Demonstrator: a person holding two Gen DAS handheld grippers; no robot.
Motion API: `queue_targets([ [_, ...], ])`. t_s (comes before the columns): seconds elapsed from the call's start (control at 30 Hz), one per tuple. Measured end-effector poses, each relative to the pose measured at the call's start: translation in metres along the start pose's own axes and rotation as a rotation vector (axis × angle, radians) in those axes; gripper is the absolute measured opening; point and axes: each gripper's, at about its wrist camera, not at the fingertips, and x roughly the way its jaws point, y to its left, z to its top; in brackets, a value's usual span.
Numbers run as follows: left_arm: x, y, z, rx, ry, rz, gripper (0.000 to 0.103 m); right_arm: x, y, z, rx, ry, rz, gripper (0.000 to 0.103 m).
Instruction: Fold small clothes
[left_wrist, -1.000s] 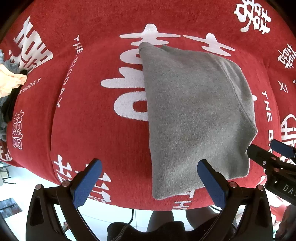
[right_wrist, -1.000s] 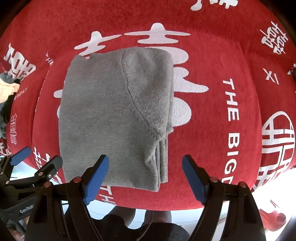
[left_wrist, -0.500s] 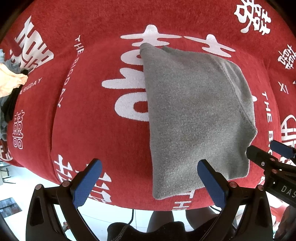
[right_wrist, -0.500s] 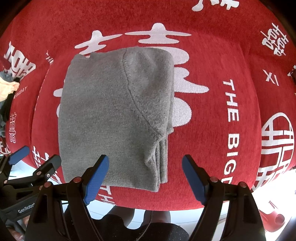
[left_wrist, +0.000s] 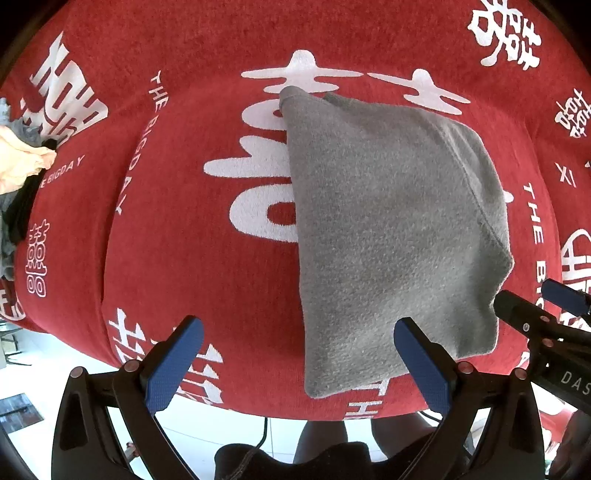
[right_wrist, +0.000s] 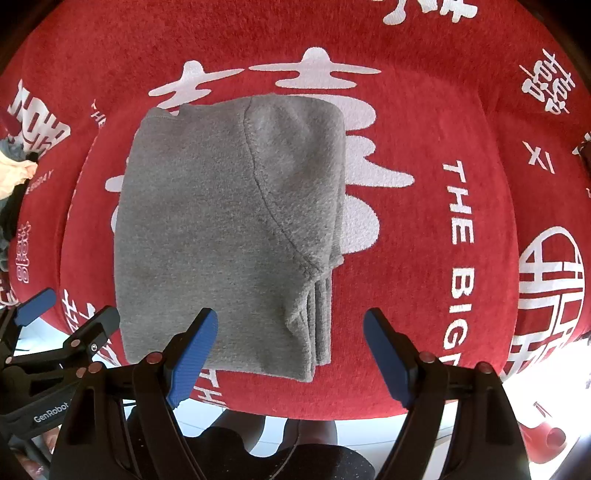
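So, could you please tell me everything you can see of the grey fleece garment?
The grey fleece garment is folded into a compact, roughly rectangular bundle lying flat on the red cloth with white lettering. Its fabric looks soft and fuzzy. A curved seam crosses the top layer, and several stacked layer edges show at its near right corner. Both the left gripper and the right gripper hover open at its near edge, neither one gripping it.
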Motion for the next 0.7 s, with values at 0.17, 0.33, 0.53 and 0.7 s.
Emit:
queue_targets([
  [0.17, 0.0002, -0.0008, 0.0001, 0.004, -0.004, 0.004, 0.103, 0.0006, -0.0007, -0.0002, -0.005, 0.001, -0.006, 0.084],
  [0.33, 0.0, -0.0021, -0.0003, 0.006, -0.007, 0.005, 0.103, 0.0006, -0.0007, -0.0007, -0.003, 0.0, -0.007, 0.084],
  [0.53, -0.0004, -0.004, -0.001, 0.014, -0.009, 0.017, 0.103, 0.0008, -0.0004, -0.0019, -0.004, 0.001, -0.005, 0.084],
  [0.7, 0.001, -0.0025, -0.0008, 0.005, -0.001, 0.021, 0.103, 0.0004, 0.0, -0.0031, -0.003, 0.0, -0.005, 0.084],
])
